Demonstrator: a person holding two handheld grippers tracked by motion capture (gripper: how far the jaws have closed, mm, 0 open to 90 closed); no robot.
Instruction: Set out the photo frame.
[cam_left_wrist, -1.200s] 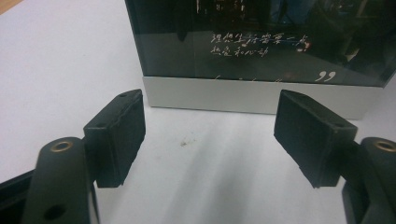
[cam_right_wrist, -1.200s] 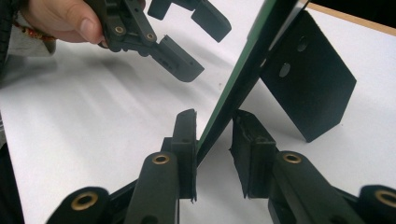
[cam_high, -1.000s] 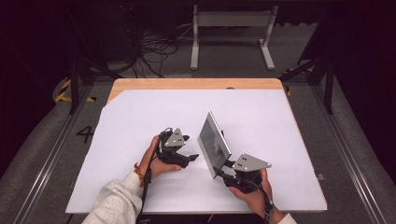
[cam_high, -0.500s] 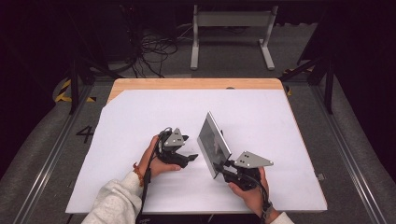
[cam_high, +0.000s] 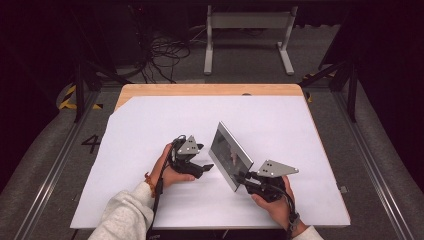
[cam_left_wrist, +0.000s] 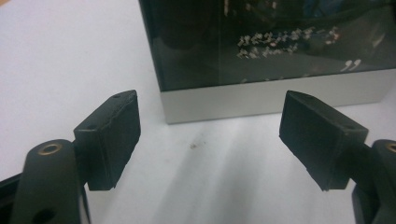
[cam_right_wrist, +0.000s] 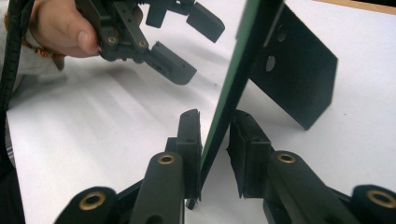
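- The picture frame (cam_high: 231, 156) stands on edge just right of the middle of the white sheet (cam_high: 150, 120), its dark glass face turned toward 9 o'clock and its silver border running round it.
- In the high view the frame runs from about 11 o'clock at its far corner to 5 o'clock at its near corner, leaning back a little.
- In the right gripper view the frame (cam_right_wrist: 233, 88) shows edge-on as a thin green-tinted line, with its black back stand (cam_right_wrist: 299, 70) splayed out at 2 o'clock and resting on the sheet.
- The right gripper (cam_high: 250, 181) sits at the frame's near corner, at roughly 5 o'clock from the frame's middle; its jaws are narrow and pinch the frame's lower edge, one pad on the glass side and one on the back.
- The person's right hand (cam_high: 275, 200) grips that tool from below, near the table's front edge.
- The left gripper (cam_high: 202, 167) lies at 9 o'clock of the frame, near it but apart; its jaws are spread wide and hold nothing.
- In the left gripper view the frame's silver lower border (cam_left_wrist: 275, 100) sits beyond and between the two spread pads, its corner nearer the left pad, with dark reflective glass above.
- The left hand (cam_high: 170, 167) holds that tool; a pale sleeve (cam_high: 122, 220) comes in from 7 o'clock.
- The wooden table (cam_high: 210, 90) shows as a bare strip at 12 o'clock beyond the sheet.
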